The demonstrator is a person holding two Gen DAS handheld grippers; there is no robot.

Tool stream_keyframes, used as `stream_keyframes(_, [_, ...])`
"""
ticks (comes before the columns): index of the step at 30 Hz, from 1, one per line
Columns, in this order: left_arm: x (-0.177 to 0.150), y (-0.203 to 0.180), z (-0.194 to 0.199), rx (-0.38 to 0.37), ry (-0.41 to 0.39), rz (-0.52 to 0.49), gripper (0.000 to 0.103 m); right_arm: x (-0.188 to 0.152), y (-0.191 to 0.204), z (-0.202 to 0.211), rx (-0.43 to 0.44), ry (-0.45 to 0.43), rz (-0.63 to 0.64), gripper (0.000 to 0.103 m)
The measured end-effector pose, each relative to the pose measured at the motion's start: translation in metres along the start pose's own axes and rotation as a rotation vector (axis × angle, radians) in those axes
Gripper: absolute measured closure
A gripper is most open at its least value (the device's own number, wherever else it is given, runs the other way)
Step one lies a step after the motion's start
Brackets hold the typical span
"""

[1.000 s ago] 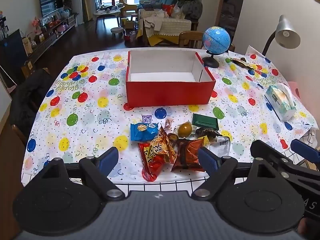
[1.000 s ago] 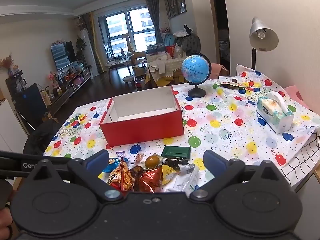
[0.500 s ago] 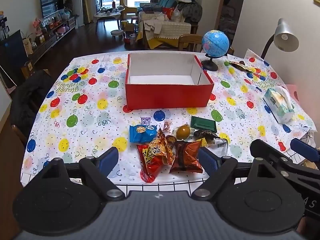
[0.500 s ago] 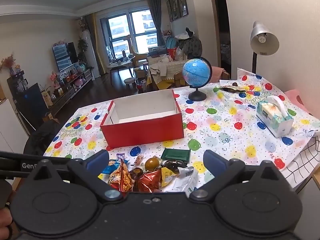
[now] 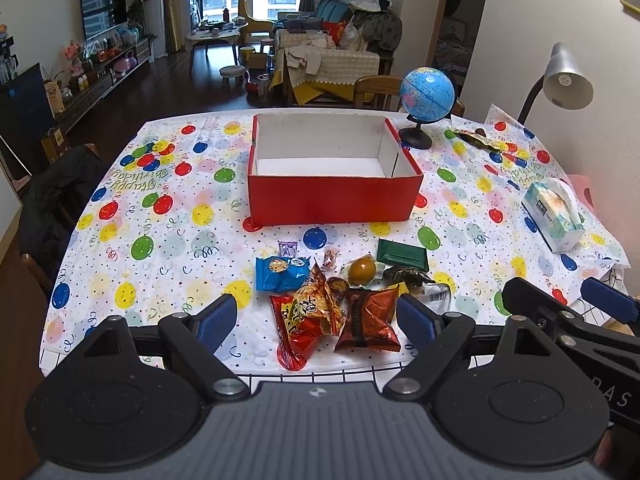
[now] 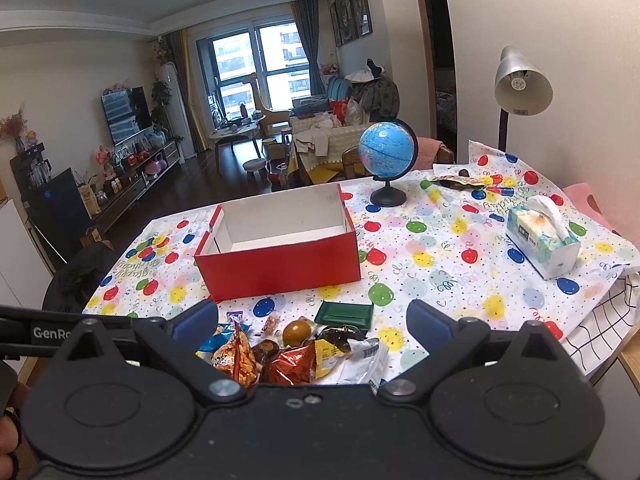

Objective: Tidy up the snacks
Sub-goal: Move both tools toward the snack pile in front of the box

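An empty red box with a white inside stands mid-table; it also shows in the right wrist view. A heap of snacks lies in front of it: a blue cookie pack, red chip bags, a brown-red bag, a packed egg and a green packet. My left gripper is open and empty, raised above the near table edge over the heap. My right gripper is open and empty, above the same heap.
A globe stands behind the box on the right. A tissue pack lies at the right edge, under a desk lamp. A wrapper lies far right. A chair with a dark coat is on the left.
Both grippers have lifted and drawn back a little, so the table and box sit lower in view. Jaws stay open. Nothing on the table moved.
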State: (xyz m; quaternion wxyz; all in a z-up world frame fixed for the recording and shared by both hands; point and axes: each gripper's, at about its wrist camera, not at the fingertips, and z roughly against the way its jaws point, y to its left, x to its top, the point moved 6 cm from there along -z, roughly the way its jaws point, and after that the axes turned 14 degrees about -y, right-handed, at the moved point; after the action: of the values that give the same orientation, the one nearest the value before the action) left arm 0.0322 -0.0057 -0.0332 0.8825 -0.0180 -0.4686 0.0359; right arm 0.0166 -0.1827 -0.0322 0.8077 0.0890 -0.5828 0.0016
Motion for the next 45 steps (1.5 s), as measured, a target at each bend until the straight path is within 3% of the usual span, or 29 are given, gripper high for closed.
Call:
stream_keyframes(10, [0.007,0.006,0.004,0.014,-0.035,0.011,0.016,0.011,0.004,0.004,0.001,-0.044,0.035,0.002])
stream_keyframes(20, [0.018,0.013,0.006,0.034,-0.063,0.025,0.016,0.019,0.006,0.001,0.001,-0.025,0.026,0.002])
stream_keyframes(45, [0.002,0.012,-0.005,0.030,0.012,0.045,0.016,-0.001,-0.002,-0.009,-0.005,0.100,-0.054,0.005])
